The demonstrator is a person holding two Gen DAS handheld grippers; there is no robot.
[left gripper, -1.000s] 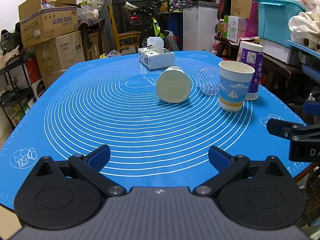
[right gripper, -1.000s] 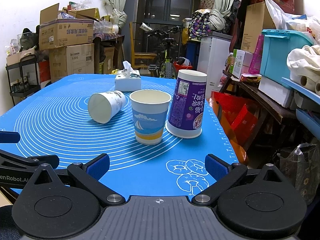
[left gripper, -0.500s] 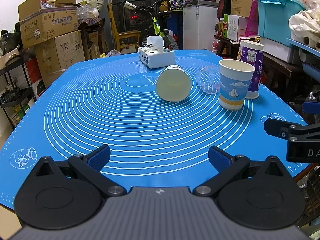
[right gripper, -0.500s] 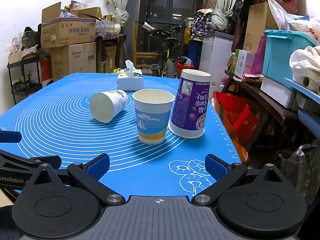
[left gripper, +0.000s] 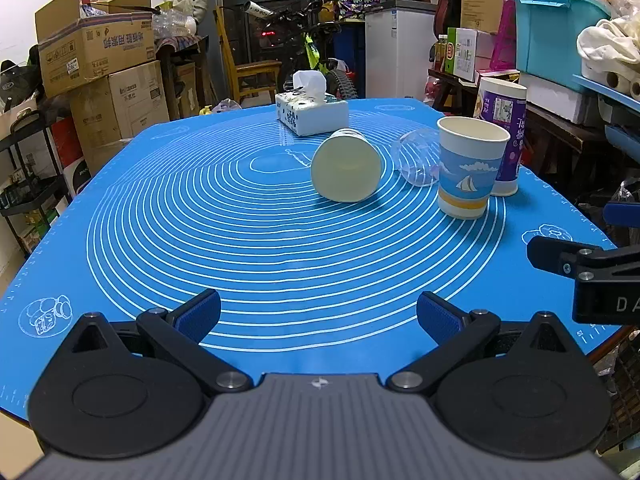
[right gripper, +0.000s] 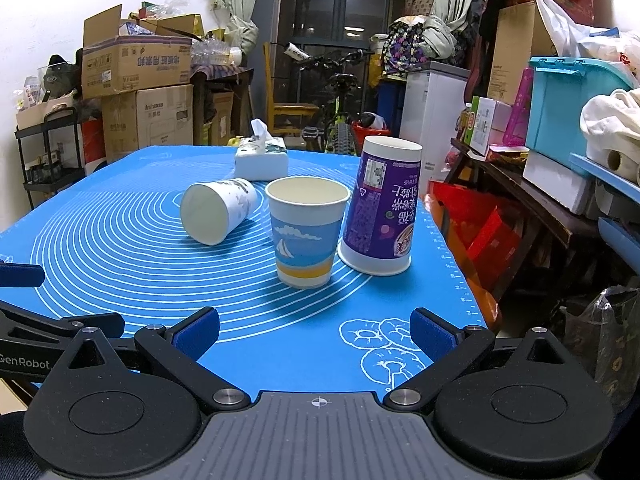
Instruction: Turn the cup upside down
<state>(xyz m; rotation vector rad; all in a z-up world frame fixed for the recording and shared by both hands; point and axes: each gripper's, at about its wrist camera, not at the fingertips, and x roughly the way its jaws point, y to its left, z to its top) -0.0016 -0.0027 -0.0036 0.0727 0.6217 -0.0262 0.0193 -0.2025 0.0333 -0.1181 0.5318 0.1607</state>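
A blue paper cup with a sailboat (right gripper: 306, 232) (left gripper: 470, 170) stands upright, mouth up, on the blue mat (left gripper: 240, 240). A white paper cup (left gripper: 346, 168) (right gripper: 218, 212) lies on its side left of it, mouth toward me. A purple cup (right gripper: 382, 206) (left gripper: 502, 136) stands upside down right of it. A clear plastic cup (left gripper: 418, 156) lies on its side between them. My right gripper (right gripper: 316, 334) is open and empty, a short way in front of the sailboat cup. My left gripper (left gripper: 318, 314) is open and empty, over the mat's near part.
A tissue box (left gripper: 312, 114) (right gripper: 262, 156) stands at the mat's far side. The right gripper's body (left gripper: 592, 276) shows at the right edge of the left wrist view. Cluttered shelves and bins (right gripper: 568, 120) stand right of the table edge; boxes (left gripper: 96, 48) at left.
The right gripper has moved forward toward the sailboat cup, which looms slightly larger. The left gripper has barely moved. No cup has moved.
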